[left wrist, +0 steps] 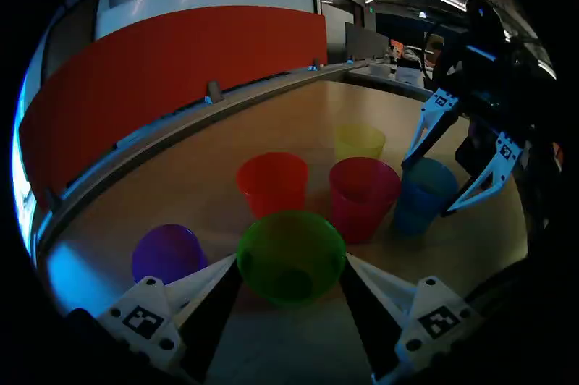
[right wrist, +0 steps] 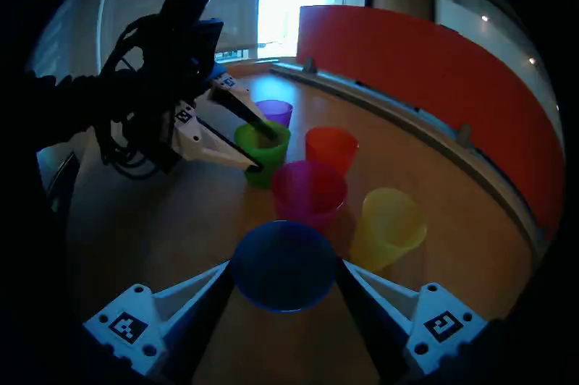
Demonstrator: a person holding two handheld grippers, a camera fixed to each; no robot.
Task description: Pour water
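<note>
Translucent green cup (left wrist: 292, 244) gripped between left gripper (left wrist: 291, 262) fingers, blue cup (right wrist: 284, 258) gripped between right gripper (right wrist: 284, 269) fingers, both upright

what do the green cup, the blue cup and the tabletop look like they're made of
Translucent green tapered cup: likely thin plastic, glossy; its base shows through the wall. Blue tapered cup: probably the same plastic, duller-looking. Light brown tabletop: wood or wood-look laminate, smooth with a soft sheen; I cannot tell which.

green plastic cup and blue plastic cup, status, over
Left gripper shut on green plastic cup. Right gripper shut on blue plastic cup. Both upright on wooden table. Magenta plastic cup between them.
</note>
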